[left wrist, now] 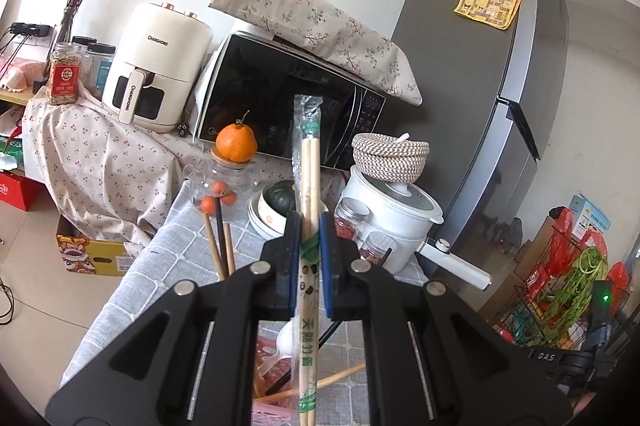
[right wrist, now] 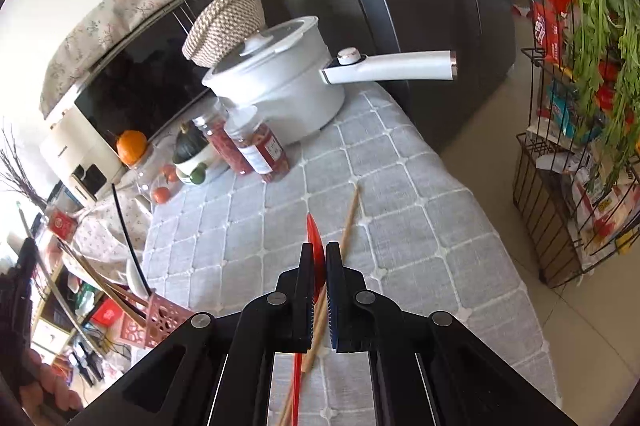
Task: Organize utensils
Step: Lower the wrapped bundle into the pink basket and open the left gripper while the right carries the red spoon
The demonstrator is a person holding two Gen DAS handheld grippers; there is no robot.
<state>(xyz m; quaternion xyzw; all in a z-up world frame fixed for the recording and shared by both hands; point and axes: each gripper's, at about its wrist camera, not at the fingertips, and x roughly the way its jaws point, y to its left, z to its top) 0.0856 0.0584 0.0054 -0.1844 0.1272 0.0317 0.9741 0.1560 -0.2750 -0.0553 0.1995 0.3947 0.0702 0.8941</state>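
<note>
So the left gripper [left wrist: 309, 226] has its jaws pinched nearly together on a pair of wrapped disposable chopsticks [left wrist: 308, 246], sticking up almost vertical, with the plastic sleeve flopping loose above the tips. Right under it, through the gap, I can make out the pink utensil basket [left wrist: 276, 362] with a white spoon and some loose sticks in it, sitting near the left edge of the grey quilted tablecloth [right wrist: 400, 226]. The right gripper [right wrist: 318, 258] is closed tight on a thin red utensil [right wrist: 314, 242], can't tell if it's a spoon or a chopstick, and a bare wooden chopstick [right wrist: 346, 222] lies on the cloth just beside it, running under the jaws. From the right view the pink basket [right wrist: 160, 318] already holds a few long sticks leaning out. Further back there are two spice jars [right wrist: 256, 149], a white electric pot [right wrist: 280, 85] with its handle poking toward the right edge, and the microwave [left wrist: 288, 97] behind. My worry: the slick wrapper could let the chopsticks slide out of the left grip, and the tall leaning sticks in the basket could get knocked while dropping new ones in. The red one is held by a sliver too, so it could twist.
</note>
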